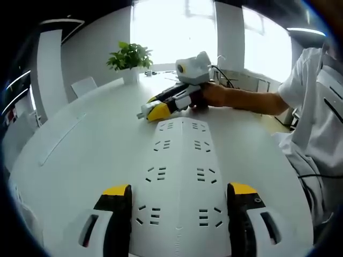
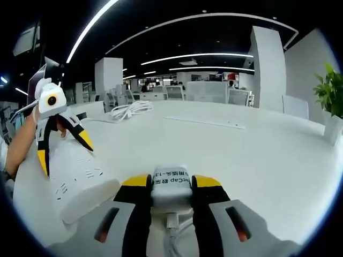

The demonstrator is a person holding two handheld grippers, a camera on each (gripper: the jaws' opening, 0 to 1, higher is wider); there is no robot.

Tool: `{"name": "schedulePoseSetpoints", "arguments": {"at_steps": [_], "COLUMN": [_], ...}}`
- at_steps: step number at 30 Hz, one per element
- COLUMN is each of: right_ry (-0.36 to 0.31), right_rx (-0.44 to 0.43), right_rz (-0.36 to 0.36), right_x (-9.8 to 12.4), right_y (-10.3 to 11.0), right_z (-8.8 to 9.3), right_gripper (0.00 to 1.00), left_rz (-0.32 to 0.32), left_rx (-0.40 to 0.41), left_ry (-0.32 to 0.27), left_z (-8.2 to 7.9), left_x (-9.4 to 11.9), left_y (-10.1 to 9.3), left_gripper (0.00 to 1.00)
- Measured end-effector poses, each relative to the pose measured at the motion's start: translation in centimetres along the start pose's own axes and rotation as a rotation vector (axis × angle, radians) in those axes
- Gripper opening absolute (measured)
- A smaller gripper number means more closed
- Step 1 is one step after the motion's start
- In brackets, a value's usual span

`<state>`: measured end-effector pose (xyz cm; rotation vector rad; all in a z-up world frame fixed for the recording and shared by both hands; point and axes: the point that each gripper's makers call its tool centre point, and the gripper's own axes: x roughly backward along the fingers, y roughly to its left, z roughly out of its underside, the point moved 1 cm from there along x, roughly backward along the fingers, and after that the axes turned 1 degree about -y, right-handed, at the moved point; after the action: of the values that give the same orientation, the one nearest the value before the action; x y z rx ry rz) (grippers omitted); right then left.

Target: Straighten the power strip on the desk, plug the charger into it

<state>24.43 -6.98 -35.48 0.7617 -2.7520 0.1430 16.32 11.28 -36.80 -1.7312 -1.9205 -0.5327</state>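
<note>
Currently the long white plastic power strip (image 1: 179, 176) lies flat on the white desk (image 1: 80, 160), straddled by the left gripper (image 1: 179, 201), wide open. The small white charger block (image 2: 171, 184) is clamped in the right gripper (image 2: 170, 184) beside the strip's end. Misaligned prongs could shove the strip askew. A potted green plant (image 1: 130, 58) and coiled white cable (image 2: 131, 110) sit well apart.

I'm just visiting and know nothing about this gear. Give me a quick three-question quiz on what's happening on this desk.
1. True or false: the right hand-held gripper is shut on the white charger.
2. What lies between the left hand-held gripper's jaws? A) power strip B) potted plant C) cable coil
3. Fill in: the strip lies on a white ____.

Key: 1 true; 2 A; 3 desk.
</note>
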Motion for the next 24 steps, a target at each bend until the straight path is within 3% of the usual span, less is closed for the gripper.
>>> {"name": "schedulePoseSetpoints", "arguments": {"at_steps": [6,8,10,14,19,23,24], "right_ry": [0.014,0.051,0.068,0.156,0.312,0.421,0.485], "right_rx": [-0.073,-0.136,-0.128,-0.154,-0.181,-0.203,-0.211], "right_rz": [-0.005,-0.004,-0.015,-0.053,-0.129,-0.162,-0.169], "right_x": [0.4,1.0,1.8,3.5,5.4,6.1,6.3], "right_y": [-0.2,-0.3,0.2,1.5,4.2,6.0,6.7], "right_z": [-0.1,-0.1,-0.9,-2.3,-3.8,-4.0,-4.0], "right_gripper": [0.28,0.28,0.28,0.28,0.28,0.28,0.28], "left_rz": [-0.012,-0.016,-0.016,-0.016,-0.019,-0.02,-0.021], "left_rx": [-0.001,-0.001,0.0,-0.001,-0.002,-0.001,-0.001], "left_ry": [-0.001,-0.002,-0.008,-0.006,-0.005,-0.007,-0.008], "left_z": [0.0,0.0,0.0,-0.1,-0.1,-0.1,-0.1], "left_x": [-0.1,-0.1,-0.1,-0.1,-0.1,-0.1,-0.1], "left_y": [0.0,0.0,0.1,0.1,0.1,0.1,0.0], "left_gripper": [0.74,0.74,0.74,0.74,0.74,0.74,0.74]}}
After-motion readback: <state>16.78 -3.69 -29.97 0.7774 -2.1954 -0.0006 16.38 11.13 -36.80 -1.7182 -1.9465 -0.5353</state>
